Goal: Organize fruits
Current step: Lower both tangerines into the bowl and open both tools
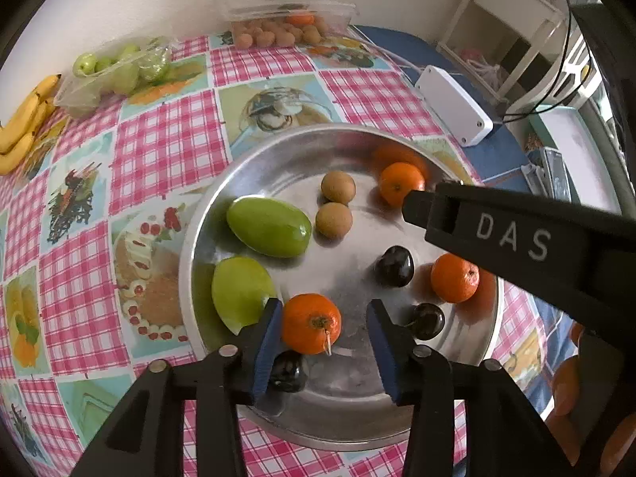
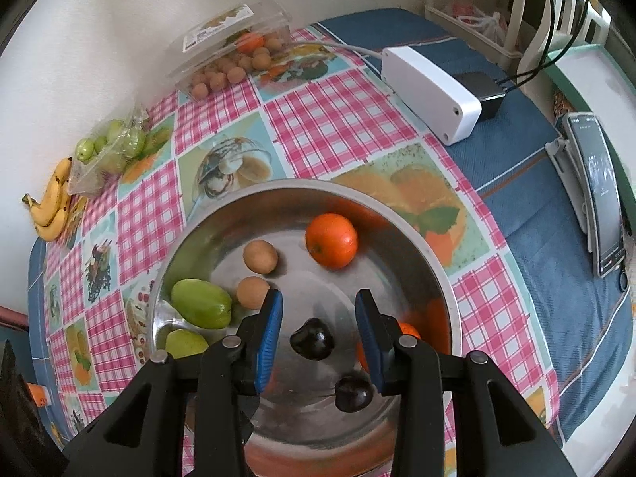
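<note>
Steel bowl (image 1: 198, 246), shallow, polished, mirror-bright, sits on a tabletop (image 1: 167, 151) under a glossy pink-check cloth printed with food pictures. Fruit lies loose on its flat floor, sorted roughly by kind: two waxy green fruits (image 1: 268, 226) at the left rim, two matte tan longans (image 1: 338, 187) beside them, dimpled oranges and dark glossy cherries toward the right.

Left tool (image 1: 324, 330): jaws parted, blue pads either side of an orange (image 1: 311, 324). The left pad looks just at its skin, the right pad stands clear, so no grip. My reading is that the orange has been set down there, stem stub up, resting on the steel.

Right tool (image 2: 318, 324): jaws apart, empty, poised over a cherry (image 2: 312, 340) lying between the pads without contact; probably the next pick.

Unsorted stock waits along the far wall: bananas (image 1: 24, 119), a crinkled clear bag of green fruit (image 1: 115, 71), an open clear clamshell of longans (image 1: 278, 33).
</note>
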`<state>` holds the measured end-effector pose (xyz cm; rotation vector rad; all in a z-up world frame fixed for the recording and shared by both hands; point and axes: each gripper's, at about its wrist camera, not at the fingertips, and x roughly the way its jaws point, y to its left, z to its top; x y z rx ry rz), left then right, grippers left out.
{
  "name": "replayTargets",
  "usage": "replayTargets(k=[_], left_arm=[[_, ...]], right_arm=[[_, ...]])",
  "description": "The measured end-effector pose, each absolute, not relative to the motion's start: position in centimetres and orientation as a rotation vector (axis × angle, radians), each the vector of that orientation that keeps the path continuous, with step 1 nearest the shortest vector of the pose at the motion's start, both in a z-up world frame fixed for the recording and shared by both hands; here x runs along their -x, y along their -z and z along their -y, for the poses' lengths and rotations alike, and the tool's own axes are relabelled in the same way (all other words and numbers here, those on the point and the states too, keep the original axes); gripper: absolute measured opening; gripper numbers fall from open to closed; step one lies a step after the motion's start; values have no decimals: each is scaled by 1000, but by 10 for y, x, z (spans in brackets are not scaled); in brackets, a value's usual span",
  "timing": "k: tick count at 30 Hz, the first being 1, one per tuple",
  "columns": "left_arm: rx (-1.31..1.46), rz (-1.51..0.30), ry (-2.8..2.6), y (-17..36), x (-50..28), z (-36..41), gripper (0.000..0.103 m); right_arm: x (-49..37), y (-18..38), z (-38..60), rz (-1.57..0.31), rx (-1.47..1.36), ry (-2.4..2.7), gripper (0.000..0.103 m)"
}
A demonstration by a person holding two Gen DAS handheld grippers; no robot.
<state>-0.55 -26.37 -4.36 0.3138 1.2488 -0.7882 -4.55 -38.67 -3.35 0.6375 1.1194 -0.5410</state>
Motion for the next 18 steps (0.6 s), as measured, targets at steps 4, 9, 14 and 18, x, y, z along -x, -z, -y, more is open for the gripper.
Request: replayTargets(k=[4, 9, 14, 18], left_arm=[[-293, -1247, 785, 38, 4, 260, 56], [-259, -1269, 745, 36, -7, 251, 61], [-207, -1268, 666, 30, -27, 231, 62], [-141, -1246, 574, 24, -45, 208, 64]], right_arm=[[45, 31, 385, -1119, -631, 537, 39], [46, 33, 387, -1127, -644, 542, 40], [46, 35, 388, -1138, -643, 551, 40], [42, 35, 384, -1143, -632, 538, 40]])
